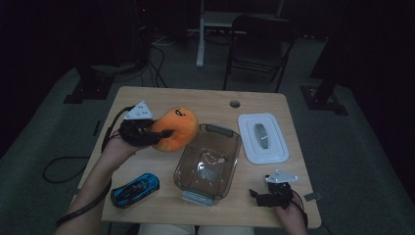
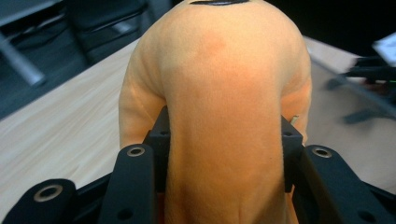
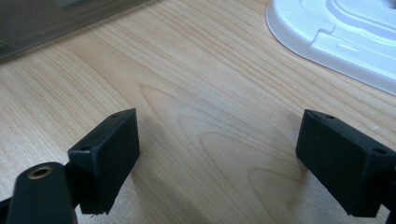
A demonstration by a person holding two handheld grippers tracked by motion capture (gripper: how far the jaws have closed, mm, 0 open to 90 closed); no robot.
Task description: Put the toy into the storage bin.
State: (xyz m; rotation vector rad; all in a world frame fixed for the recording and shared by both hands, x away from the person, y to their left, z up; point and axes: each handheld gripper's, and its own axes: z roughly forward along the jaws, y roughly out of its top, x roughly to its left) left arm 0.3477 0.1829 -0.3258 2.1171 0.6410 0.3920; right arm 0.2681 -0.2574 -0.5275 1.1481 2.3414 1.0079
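Orange plush toy (image 1: pixel 177 128) clamped in the left tongs (image 1: pixel 155 135)
Toy squeezed between both jaws, beside the clear container (image 1: pixel 234 147); right tongs (image 3: pixel 217 154) released above bare desk (image 3: pixel 196 93).

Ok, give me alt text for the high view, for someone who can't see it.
The left gripper holds an orange plush toy beside an empty clear container on a wooden table. A blue toy car, white lid and open right gripper lie nearby.

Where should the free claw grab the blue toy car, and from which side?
Across its narrow middle, from above: the blue toy car lies flat and long on the table, so its two long sides offer parallel faces, with bare wood beside each for the jaws.
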